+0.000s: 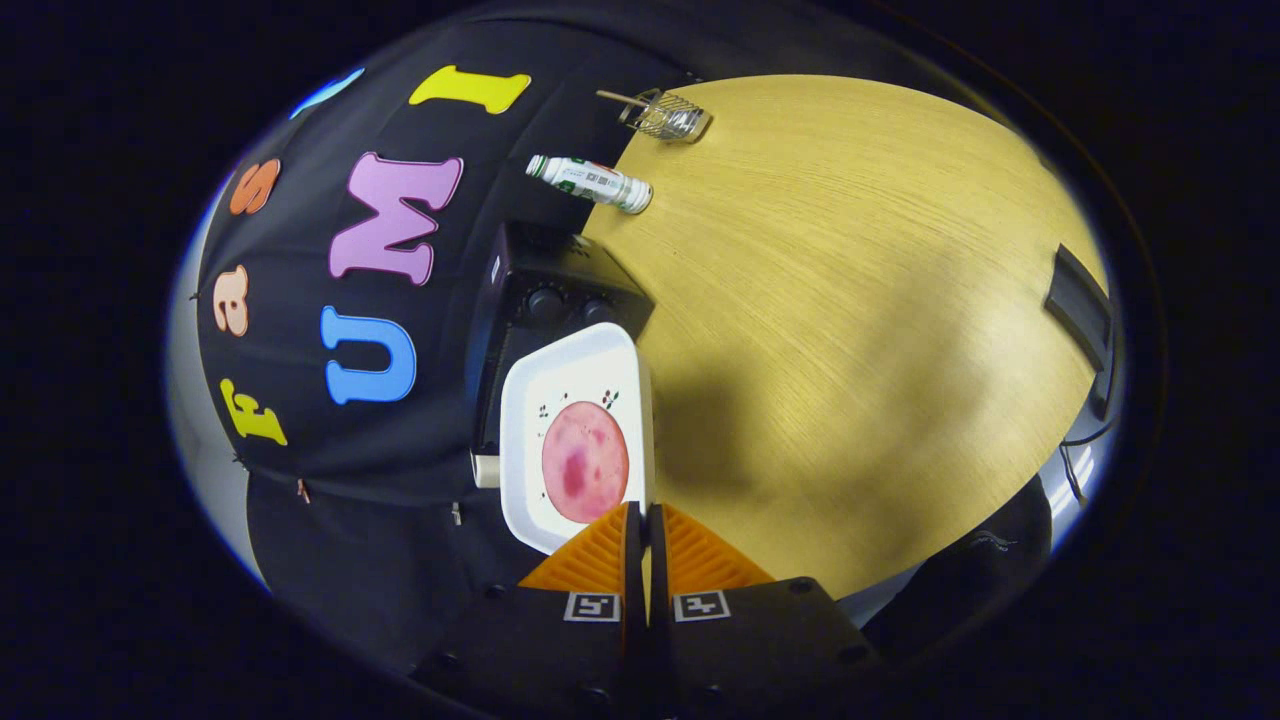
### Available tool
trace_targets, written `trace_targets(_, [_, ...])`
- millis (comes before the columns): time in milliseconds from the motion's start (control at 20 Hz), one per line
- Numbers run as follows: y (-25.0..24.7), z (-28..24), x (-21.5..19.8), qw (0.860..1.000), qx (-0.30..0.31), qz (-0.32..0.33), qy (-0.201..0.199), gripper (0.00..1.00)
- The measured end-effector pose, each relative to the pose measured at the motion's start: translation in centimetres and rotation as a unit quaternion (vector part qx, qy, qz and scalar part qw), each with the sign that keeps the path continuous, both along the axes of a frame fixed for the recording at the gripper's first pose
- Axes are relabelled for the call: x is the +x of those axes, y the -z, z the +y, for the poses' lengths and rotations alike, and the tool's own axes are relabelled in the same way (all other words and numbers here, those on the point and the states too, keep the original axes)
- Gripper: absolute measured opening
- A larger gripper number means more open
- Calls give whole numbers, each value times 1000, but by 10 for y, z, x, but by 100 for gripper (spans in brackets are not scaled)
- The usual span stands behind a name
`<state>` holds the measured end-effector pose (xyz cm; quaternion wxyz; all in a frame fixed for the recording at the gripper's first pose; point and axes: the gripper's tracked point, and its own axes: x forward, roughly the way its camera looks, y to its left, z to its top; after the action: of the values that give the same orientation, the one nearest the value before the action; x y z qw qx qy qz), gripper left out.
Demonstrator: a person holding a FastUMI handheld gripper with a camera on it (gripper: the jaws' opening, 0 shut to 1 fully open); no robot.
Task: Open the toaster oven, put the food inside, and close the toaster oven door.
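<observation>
My gripper [641,512] is shut on the near rim of a white square plate [560,385], with both fingers pressing its edge. A round pink slice of food [585,462] lies on the plate just ahead of the fingertips. The plate is held up in the air, seen nearly face-on. Right beyond it stands the black toaster oven [545,285], its knobs showing above the plate's far edge. A pale piece of the oven [485,468] sticks out beside the plate. The plate hides the oven's front, so I cannot tell how its door stands.
The oven stands on a light wooden table [850,300] against the booth's black cloth wall. Beyond the oven are a white and green bottle [590,182] and a small wire basket [668,115]. A dark flat object [1080,300] lies at the table's other edge.
</observation>
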<state>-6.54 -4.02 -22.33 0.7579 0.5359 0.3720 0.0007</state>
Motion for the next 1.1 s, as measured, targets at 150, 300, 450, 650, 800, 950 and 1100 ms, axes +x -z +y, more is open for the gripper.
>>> trace_targets(150, [-3, 29, 17, 1000, -5, -5, -16, 5])
trace_targets(300, [-3, 51, 45, 1000, -9, -13, -27, 5])
trace_targets(450, [7, 76, 75, 1000, -7, -10, -28, 5])
trace_targets(650, [28, 102, 111, 1000, -13, -4, -27, 5])
trace_targets(800, [39, 115, 144, 1000, -3, -2, -10, 5])
trace_targets(950, [44, 122, 181, 1000, 14, -7, 20, 5])
trace_targets(1100, [44, 124, 214, 997, 38, -15, 62, 5])
